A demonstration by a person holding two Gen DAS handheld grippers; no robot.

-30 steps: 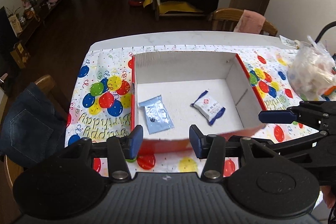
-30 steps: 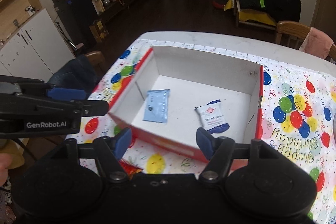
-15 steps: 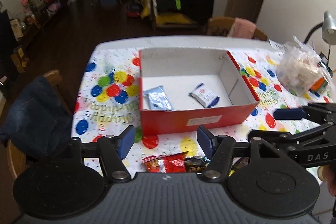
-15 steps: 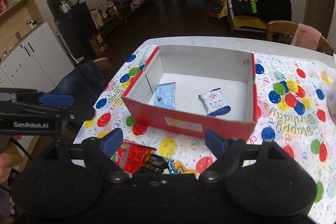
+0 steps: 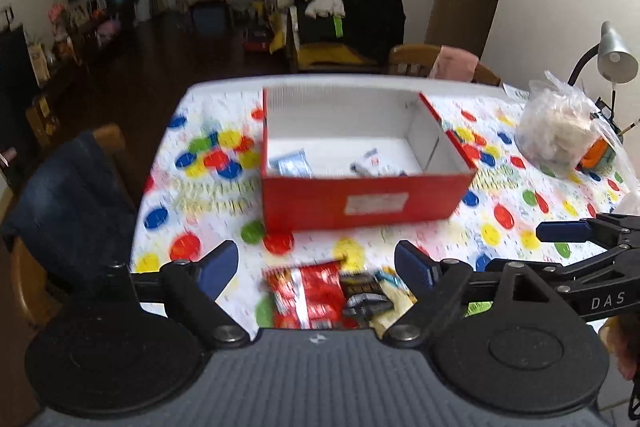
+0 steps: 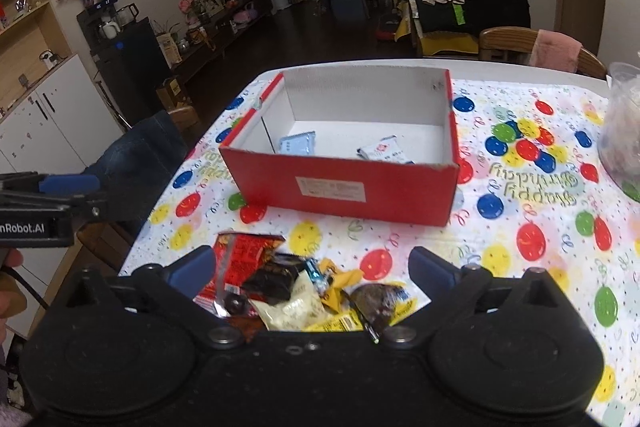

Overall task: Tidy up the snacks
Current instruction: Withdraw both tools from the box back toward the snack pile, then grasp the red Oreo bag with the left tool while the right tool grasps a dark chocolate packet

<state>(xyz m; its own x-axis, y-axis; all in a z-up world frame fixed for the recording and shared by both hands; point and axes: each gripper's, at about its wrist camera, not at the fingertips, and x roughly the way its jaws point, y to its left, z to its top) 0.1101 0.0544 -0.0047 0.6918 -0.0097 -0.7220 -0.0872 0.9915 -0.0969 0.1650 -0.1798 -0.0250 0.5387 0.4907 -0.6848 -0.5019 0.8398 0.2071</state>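
Observation:
A red box with a white inside stands mid-table. In it lie a pale blue packet and a white-and-blue packet. A pile of loose snacks lies on the cloth before the box: a red packet, a dark packet, a cream packet and yellow wrappers. My left gripper is open and empty above the pile. My right gripper is open and empty over the pile.
A balloon-print tablecloth covers the table. A clear bag of snacks and a desk lamp stand at the right. A chair with denim cloth is at the left edge, another chair at the far side.
Both grippers have pulled back from above the box toward the near table edge. The snack pile has come into view between the open fingers. Both stayed open.

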